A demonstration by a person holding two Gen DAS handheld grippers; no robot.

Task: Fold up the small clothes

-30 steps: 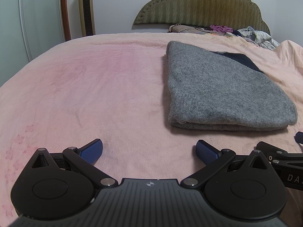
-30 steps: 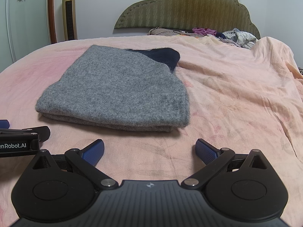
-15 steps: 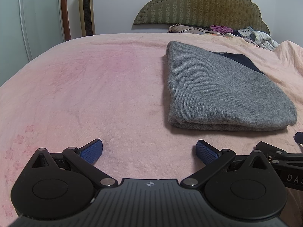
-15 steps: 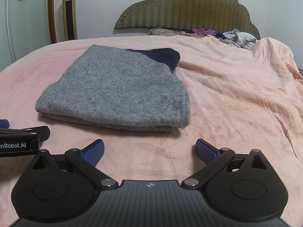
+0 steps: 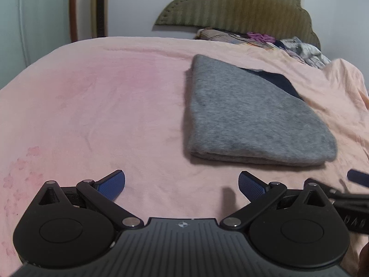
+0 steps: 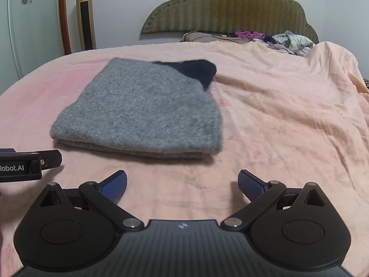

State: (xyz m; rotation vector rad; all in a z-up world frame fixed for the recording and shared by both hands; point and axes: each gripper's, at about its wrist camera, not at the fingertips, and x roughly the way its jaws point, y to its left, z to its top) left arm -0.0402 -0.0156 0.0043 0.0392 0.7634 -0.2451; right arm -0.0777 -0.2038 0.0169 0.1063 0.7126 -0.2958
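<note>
A folded grey knit garment (image 5: 249,115) with a dark navy part (image 5: 279,83) at its far edge lies flat on the pink bedspread (image 5: 96,106). It also shows in the right wrist view (image 6: 147,110), navy part (image 6: 196,69) at the back. My left gripper (image 5: 182,184) is open and empty, low over the bedspread in front of the garment's near left corner. My right gripper (image 6: 182,184) is open and empty, in front of the garment's near right corner. Each gripper shows at the edge of the other's view.
A pile of loose clothes (image 6: 276,39) lies by the padded headboard (image 6: 230,7) at the far side. The bedspread bunches into a ridge (image 6: 332,69) on the right. A tall gold appliance (image 6: 86,16) stands against the wall at the far left.
Both views shifted slightly and the garment looks a little lower and blurred, so both grippers have moved a little. The garment has not moved and both grippers stay open.
</note>
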